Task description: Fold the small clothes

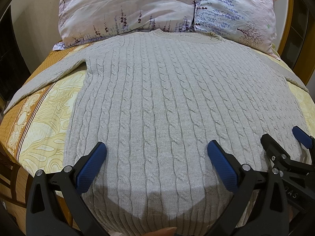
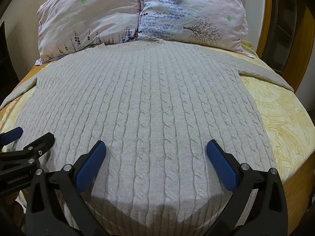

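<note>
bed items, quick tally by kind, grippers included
sweater: 1
pillows: 2, left pillow and right pillow
bedspread: 1
grippers: 2, left gripper and right gripper, both open above the hem end
total: 6

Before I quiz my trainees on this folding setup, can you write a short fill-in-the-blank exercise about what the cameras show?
1. The grey sweater lies spread flat, its collar nearest the two ____.
2. Both sleeves are stretched ____ from the body.
3. The left tongs and right tongs are both ____, gripping nothing.
4. The sweater's knit pattern is ____.

Missing words: pillows; outward; open; cable
</note>
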{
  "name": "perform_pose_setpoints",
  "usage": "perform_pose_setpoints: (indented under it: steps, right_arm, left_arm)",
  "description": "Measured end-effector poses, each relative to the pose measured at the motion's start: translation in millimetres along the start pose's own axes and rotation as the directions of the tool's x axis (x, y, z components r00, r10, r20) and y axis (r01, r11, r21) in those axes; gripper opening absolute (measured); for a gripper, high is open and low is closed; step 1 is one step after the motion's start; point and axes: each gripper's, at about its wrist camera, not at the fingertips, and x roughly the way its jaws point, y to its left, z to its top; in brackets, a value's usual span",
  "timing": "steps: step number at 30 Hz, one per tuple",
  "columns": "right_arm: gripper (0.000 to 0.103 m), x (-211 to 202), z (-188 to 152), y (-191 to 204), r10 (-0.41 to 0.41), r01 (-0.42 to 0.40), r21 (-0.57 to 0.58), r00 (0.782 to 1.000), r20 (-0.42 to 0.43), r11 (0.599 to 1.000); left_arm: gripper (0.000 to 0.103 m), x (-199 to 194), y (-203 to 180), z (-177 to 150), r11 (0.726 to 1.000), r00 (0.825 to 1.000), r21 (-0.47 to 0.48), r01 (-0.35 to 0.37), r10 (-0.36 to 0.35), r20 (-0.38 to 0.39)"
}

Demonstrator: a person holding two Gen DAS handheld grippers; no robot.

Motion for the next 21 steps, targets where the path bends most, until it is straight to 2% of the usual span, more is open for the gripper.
perform_pose_setpoints:
  steps: [9, 15, 21]
  right_arm:
    - [0.101, 5.4, 2.7, -1.1, 0.024, -0.025, -0.027, 0.999, -0.028, 0.999]
    - [0.101, 6.5, -0.6, -8.3, 0.084, -0.083, -0.071, 0.996, 0.018, 0.994]
    - [0.101, 8.9, 5.7, -8.2, 0.103, -0.104, -0.097, 0.995, -0.016, 0.990]
  left_arm:
    - [0.102, 0.9, 0.8, 1.8, 1.000, 1.000, 0.006, 0.004, -0.004, -0.028]
    - [0.102, 2.5, 0.2, 2.6, 1.000, 0.999, 0.013, 0.008, -0.007, -0.041]
    - [0.102, 4.1, -0.2, 6.5, 1.000, 0.997, 0.017, 0.010, -0.009, -0.071]
